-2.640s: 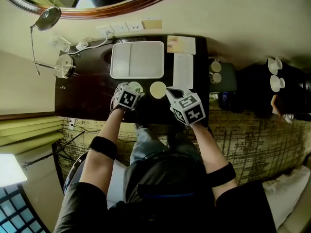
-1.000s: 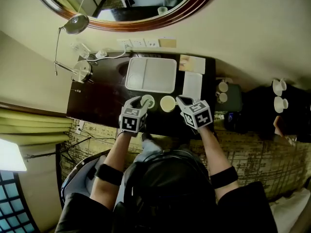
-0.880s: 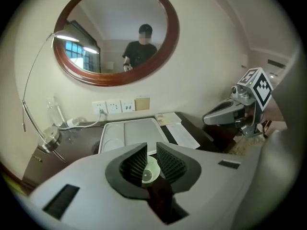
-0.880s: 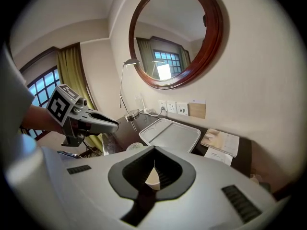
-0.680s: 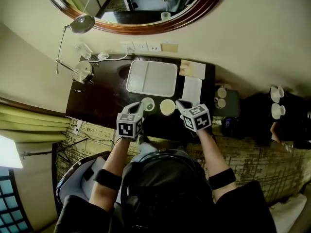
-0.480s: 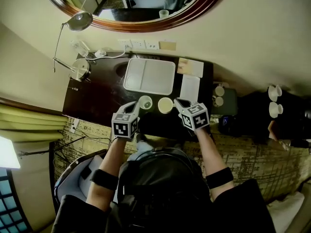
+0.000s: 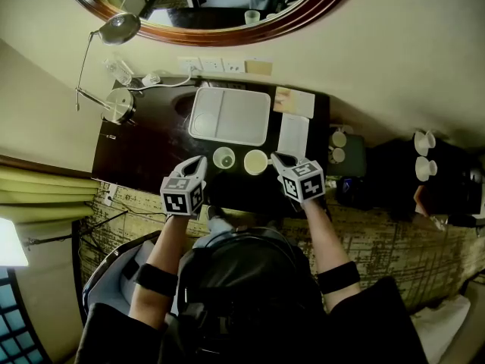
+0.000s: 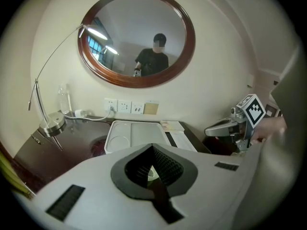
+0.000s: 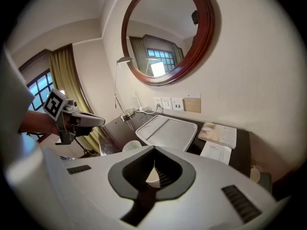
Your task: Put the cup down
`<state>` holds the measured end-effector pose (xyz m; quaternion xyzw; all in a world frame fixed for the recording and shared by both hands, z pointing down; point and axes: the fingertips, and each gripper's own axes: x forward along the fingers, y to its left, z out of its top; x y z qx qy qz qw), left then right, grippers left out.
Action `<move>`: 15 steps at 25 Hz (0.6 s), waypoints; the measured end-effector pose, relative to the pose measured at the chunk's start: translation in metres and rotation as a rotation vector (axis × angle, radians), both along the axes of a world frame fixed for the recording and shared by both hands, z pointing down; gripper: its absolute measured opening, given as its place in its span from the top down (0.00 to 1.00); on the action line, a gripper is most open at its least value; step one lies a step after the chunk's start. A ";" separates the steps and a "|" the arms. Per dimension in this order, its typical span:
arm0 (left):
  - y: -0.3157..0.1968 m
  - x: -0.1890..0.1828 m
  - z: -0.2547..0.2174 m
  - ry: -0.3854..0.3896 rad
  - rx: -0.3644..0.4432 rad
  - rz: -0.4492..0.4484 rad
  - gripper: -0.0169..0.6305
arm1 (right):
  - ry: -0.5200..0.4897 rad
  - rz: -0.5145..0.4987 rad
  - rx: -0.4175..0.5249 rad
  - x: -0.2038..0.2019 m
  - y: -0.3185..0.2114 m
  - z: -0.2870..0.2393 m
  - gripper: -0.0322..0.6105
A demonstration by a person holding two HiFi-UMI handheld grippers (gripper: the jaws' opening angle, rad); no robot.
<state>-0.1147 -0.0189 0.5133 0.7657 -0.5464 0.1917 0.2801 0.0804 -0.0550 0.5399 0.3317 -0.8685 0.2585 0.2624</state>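
Two pale cups stand side by side on the dark desk (image 7: 144, 154), in front of the white tray (image 7: 229, 116): the left cup (image 7: 223, 158) and the right cup (image 7: 256, 161). My left gripper (image 7: 201, 160) is shut and empty, a short way to the left of the left cup and apart from it. In the left gripper view the closed jaws (image 8: 153, 150) leave only a sliver of cup (image 8: 151, 173) showing. My right gripper (image 7: 274, 157) is shut beside the right cup, holding nothing. Through its own jaws (image 9: 154, 150) part of a cup (image 9: 153, 176) shows.
A desk lamp (image 7: 114, 105) stands at the desk's back left, with wall sockets (image 7: 208, 65) behind. Papers (image 7: 294, 101) and a leaflet (image 7: 292, 136) lie right of the tray. A low stand with small cups (image 7: 337, 146) is off the desk's right end. An oval mirror (image 8: 136, 37) hangs above.
My left gripper has come off the left cup and drawn back to the left and toward me; the cup stays standing on the desk. My right gripper has kept its place.
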 end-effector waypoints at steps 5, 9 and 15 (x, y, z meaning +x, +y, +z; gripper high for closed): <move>0.000 -0.002 0.000 0.032 -0.003 -0.010 0.97 | -0.003 0.004 0.002 -0.005 -0.004 0.002 0.95; 0.003 -0.002 0.001 0.058 -0.016 -0.015 0.97 | -0.005 0.005 0.004 -0.006 -0.004 0.001 0.95; 0.007 0.003 0.004 0.029 -0.004 0.006 0.97 | -0.015 -0.023 0.030 -0.005 0.001 0.001 0.89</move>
